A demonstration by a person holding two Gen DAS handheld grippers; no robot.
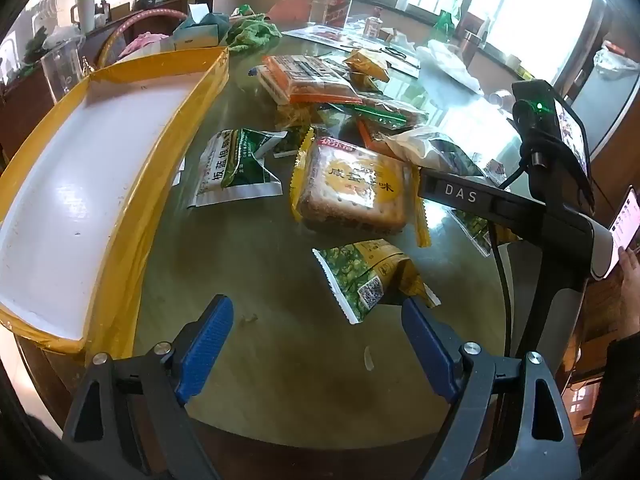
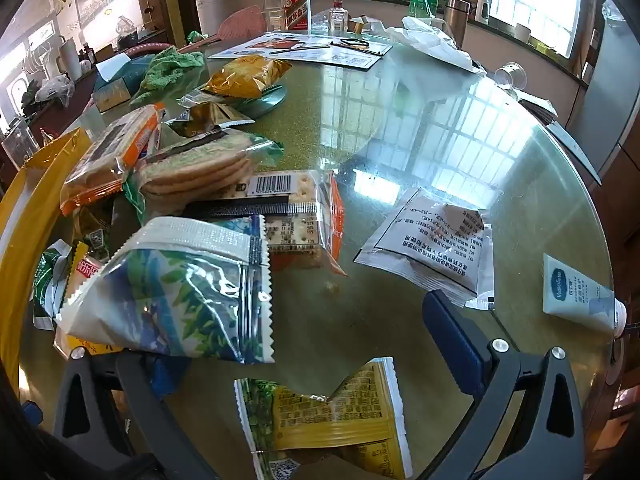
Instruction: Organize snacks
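Left view alone shows the yellow-rimmed tray (image 1: 132,216) beside scattered snack packets (image 1: 352,188) on the glass table (image 1: 280,360); left gripper (image 1: 318,350) and right gripper (image 2: 312,344) hover, fingers spread

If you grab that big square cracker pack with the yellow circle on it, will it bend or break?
The cracker pack probably stays fairly stiff, since a solid block of crackers fills the wrapper. The crackers look brittle, so a hard squeeze might crack them. Its shiny wrapper lies on the glass table, so a push would likely make it slide, not roll.
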